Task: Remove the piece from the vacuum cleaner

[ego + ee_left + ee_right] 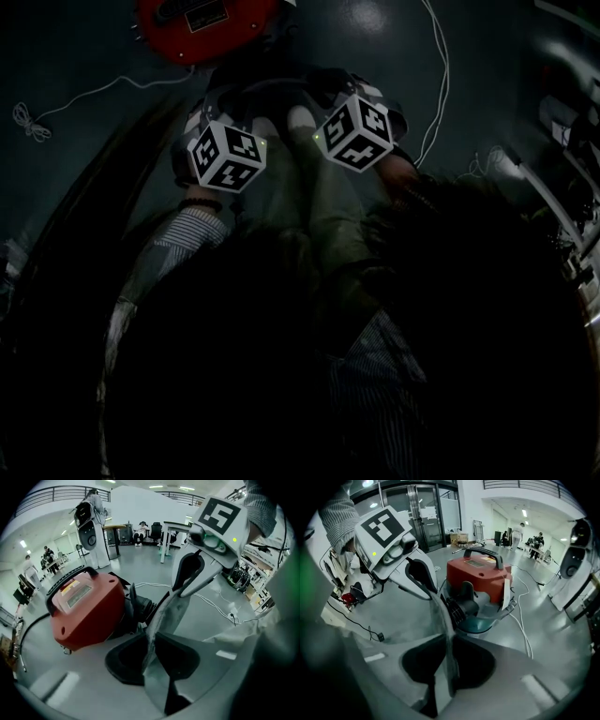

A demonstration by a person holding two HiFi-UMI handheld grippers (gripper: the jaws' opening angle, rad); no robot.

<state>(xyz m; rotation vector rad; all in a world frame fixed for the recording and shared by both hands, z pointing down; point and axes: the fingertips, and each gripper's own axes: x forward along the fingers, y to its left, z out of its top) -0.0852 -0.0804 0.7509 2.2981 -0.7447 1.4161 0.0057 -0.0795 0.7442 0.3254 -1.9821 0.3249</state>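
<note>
The left tongs (151,641) and the right tongs (449,644) are each pinching an edge of the piece (165,613), a thin grey sheet stretching between them just in front of the red vacuum (86,609), which is sitting on the floor (154,569). The piece is looking light, limp and probably slippery, so firm grips well in from its edges are likely suiting it best.

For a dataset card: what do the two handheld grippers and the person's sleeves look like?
The left gripper and right gripper are pale grey mouldings with dark jaw recesses. Each bears a white cube with black square markers and a small green light. The sleeve is finely striped, with a dark wristband.
</note>
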